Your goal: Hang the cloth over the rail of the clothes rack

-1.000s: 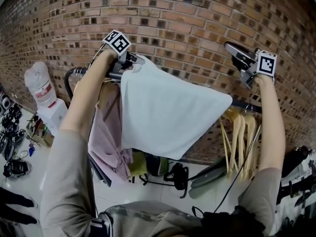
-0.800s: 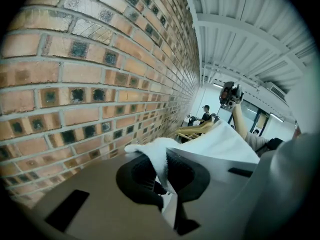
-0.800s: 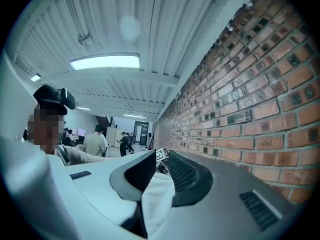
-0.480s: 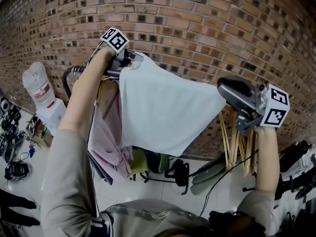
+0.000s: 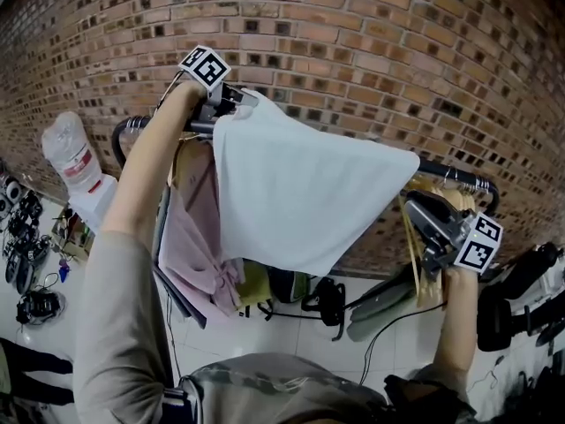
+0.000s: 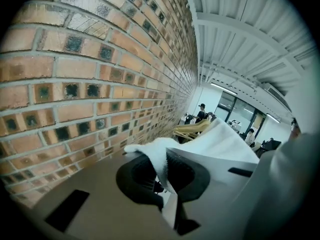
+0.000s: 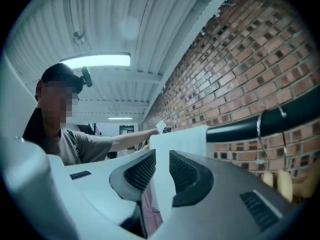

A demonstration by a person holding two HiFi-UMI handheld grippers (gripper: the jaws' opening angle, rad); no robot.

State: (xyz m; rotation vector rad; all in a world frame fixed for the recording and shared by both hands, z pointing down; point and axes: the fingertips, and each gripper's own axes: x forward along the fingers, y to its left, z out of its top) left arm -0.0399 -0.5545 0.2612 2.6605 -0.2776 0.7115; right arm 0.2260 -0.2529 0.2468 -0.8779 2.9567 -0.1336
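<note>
Item: white cloth (image 5: 300, 193), draped over the black rail (image 5: 450, 177) of the clothes rack, against a brick wall (image 5: 353, 42); it covers the middle stretch, near side hanging to a point, right corner lying out along the rail. Left gripper (image 5: 228, 102): raised at the cloth's upper left corner, ribbed pads (image 6: 182, 169) pressed together on a fold of it, probably to keep that end from sliding off while the fabric settles. Right gripper (image 7: 162, 169): below the rail at the right, clear of the cloth, jaws parted by a narrow gap with nothing pinched; cloth and rail show beyond the gap. Judged: the right corner is released and the hang is nearly done, only the left corner left to let go. Also on the rack: pink garment (image 5: 190, 237) under the left end, wooden hangers (image 5: 422, 254) bunched at the right. Far left: large water bottle (image 5: 75, 153). Markings: each gripper's cube (image 5: 478, 244) bears black-and-white square patterns. No brand, label or lettering is legible anywhere.
</note>
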